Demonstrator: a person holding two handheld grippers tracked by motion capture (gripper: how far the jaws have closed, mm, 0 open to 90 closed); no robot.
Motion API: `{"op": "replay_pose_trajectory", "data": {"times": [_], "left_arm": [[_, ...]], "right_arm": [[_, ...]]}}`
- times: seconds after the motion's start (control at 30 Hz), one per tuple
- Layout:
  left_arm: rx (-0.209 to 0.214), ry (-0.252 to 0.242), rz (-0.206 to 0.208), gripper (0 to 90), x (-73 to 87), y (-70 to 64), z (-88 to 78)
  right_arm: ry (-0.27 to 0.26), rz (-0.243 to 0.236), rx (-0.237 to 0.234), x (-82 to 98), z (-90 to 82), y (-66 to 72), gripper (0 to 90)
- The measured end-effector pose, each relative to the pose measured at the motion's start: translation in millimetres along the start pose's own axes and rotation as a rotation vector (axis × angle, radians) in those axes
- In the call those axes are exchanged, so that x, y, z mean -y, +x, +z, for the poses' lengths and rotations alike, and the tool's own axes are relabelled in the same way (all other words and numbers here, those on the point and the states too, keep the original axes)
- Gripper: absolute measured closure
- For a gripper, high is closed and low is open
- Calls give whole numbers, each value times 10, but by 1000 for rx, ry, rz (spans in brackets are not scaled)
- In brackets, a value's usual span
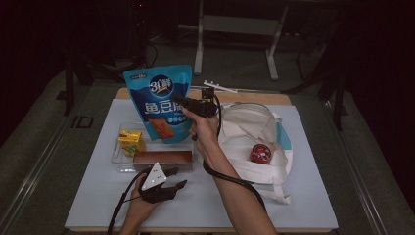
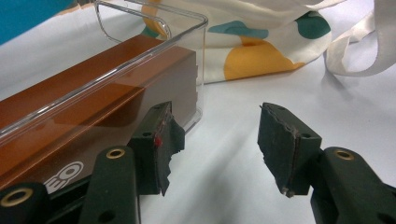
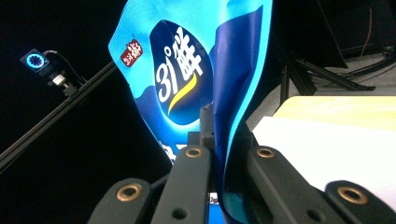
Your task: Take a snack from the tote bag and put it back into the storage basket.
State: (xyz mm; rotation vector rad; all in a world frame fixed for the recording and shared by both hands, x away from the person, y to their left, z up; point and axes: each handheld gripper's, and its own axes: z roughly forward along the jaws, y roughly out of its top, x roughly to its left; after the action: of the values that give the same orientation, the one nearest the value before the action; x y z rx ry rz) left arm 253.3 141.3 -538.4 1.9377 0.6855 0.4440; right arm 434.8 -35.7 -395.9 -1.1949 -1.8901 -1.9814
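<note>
My right gripper [image 1: 182, 104] holds a blue snack pouch [image 1: 159, 100] upright above the table, jaws shut on its right edge. In the right gripper view the pouch [image 3: 187, 70] rises from between the two black jaws, folded along the pinched edge. My left gripper [image 1: 177, 178] rests low on the white mat near the front, jaws open with nothing between them. In the left gripper view its open jaws [image 2: 212, 140] sit just right of the clear plastic bin [image 2: 154, 56], which holds a long brown box [image 2: 93, 98].
The clear bin [image 1: 117, 159] also holds a yellow drink carton [image 1: 131, 141] beside the brown box [image 1: 162, 156]. A cream tote bag [image 1: 254, 142] with a red round tin [image 1: 261, 153] on it lies at the right. White mat [image 1: 303, 196] covers the table.
</note>
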Motion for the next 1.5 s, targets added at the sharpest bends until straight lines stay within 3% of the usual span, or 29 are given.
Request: {"op": "replay_pose_trajectory", "data": {"times": [0.27,0.9,1.17,1.2,1.27,1.3,1.37,1.43,1.47,1.5], "left_arm": [[-2,-3,0,461,1,-3,-3],[-1,-15,1,461,7,-10,-13],[-2,-15,-1,461,7,-10,-13],[-2,-15,1,461,7,-10,-14],[0,-16,-1,461,8,-8,-13],[0,-16,-2,461,8,-7,-14],[-1,-16,-1,461,7,-8,-14],[-3,-15,-1,461,7,-9,-13],[-3,-15,-1,461,7,-9,-13],[-4,-15,-1,461,7,-10,-13]], "right_arm": [[-2,12,21,45,42,-50,898],[52,-30,44,186,307,50,897],[79,-18,59,296,355,-81,886],[73,12,59,332,350,-153,885],[65,26,46,339,336,-184,883],[80,16,26,327,314,-210,865],[95,5,33,313,297,-209,857],[147,-52,62,267,237,-195,821],[147,-52,62,267,237,-195,821],[194,-107,83,240,199,-173,789]]}}
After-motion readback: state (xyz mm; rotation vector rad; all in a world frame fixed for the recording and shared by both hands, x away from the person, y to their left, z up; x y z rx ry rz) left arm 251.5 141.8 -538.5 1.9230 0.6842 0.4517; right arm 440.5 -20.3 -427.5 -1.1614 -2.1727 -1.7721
